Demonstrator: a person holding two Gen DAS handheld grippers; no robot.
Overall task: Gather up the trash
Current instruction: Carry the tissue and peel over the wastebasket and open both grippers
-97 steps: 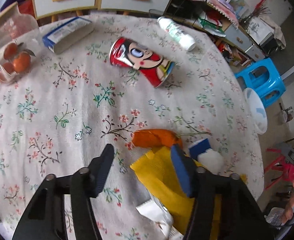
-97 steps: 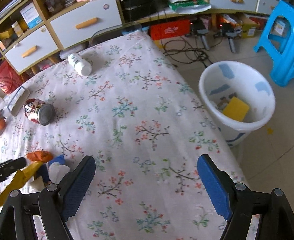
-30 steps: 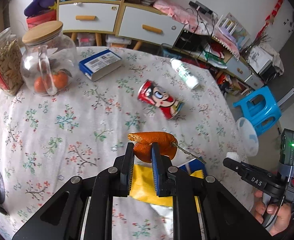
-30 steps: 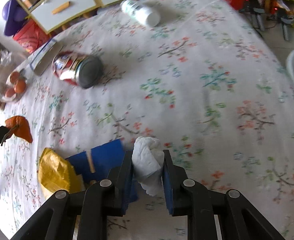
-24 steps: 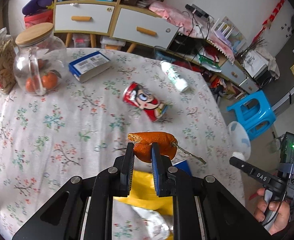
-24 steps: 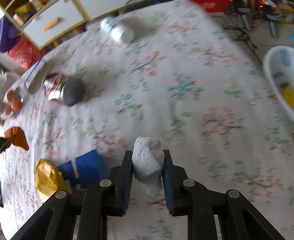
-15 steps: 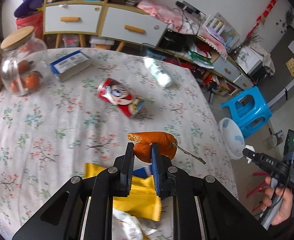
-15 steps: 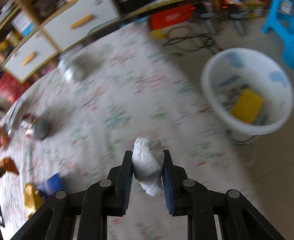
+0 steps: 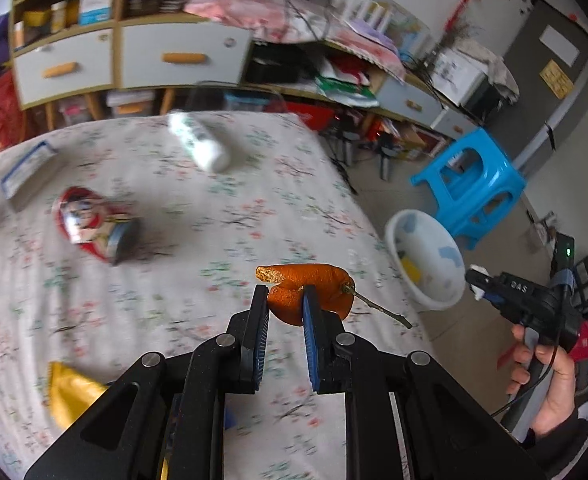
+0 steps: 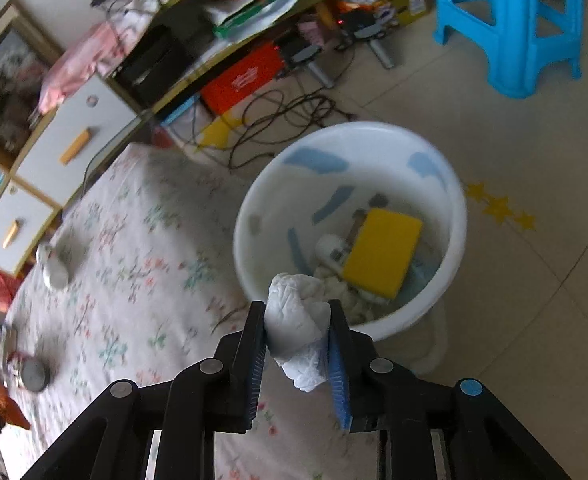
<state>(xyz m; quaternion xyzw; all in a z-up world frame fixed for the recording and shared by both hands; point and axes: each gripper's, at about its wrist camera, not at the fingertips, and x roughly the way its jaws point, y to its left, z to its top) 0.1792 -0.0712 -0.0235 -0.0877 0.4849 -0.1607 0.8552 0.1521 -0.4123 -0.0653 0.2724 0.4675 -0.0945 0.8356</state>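
Note:
My left gripper is shut on an orange peel with a thin stem, held above the flowered table near its right edge. My right gripper is shut on a crumpled white tissue, held just short of the white trash bin on the floor. The bin holds a yellow sponge and other scraps. In the left wrist view the bin stands off the table's right side, with the right gripper beside it.
On the table lie a red cartoon can, a white bottle, a blue-white box and a yellow wrapper. A blue stool stands behind the bin. Drawers and cluttered shelves line the back.
Both grippers have swung right toward the bin, each still holding its item. The right gripper has left the table and now hovers at the bin's near rim.

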